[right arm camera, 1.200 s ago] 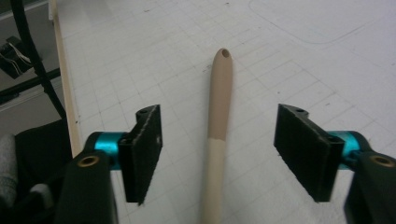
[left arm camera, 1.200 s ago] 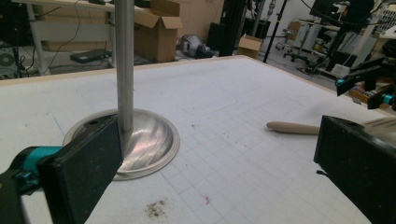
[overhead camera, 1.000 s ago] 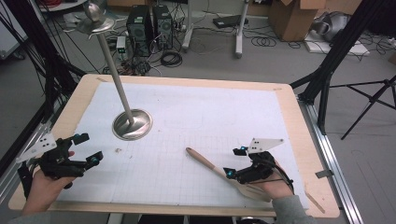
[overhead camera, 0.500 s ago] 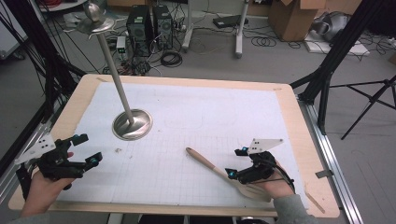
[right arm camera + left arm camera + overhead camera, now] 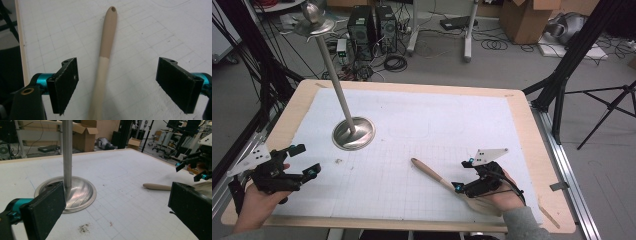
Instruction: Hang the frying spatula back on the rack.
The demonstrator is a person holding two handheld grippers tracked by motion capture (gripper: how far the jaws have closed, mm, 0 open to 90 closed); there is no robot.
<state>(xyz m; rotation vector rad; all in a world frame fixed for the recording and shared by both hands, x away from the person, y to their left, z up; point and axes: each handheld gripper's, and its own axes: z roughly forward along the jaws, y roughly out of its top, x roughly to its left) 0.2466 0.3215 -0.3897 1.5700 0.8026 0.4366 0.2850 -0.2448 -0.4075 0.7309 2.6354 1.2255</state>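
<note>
The right gripper (image 5: 463, 174) sits near the table's front edge, toward its right corner, with its jaws spread wide — the wooden spatula (image 5: 104, 57) runs up between them without touching either pad. In the right gripper view the handle is darker toward its tip, where a small hole shows, and paler nearer the jaws. From above, the spatula (image 5: 439, 181) lies slantwise on the white gridded mat (image 5: 422, 130), handle tip pointing toward the table's middle, its broad end under the right hand (image 5: 497, 197).

The left gripper (image 5: 304, 160) is by the front left corner, held in the left hand (image 5: 254, 205), its jaws also wide apart and holding nothing. Beyond it, toward the left edge, stands a metal stand (image 5: 353, 132) — a round dished base with a thin pole leaning up from it. In the left gripper view that base (image 5: 75, 193) shows just past the left jaw, a small dark smudge (image 5: 83, 228) on the mat in front of it.

The wooden table (image 5: 542, 165) borders the mat on all sides.
</note>
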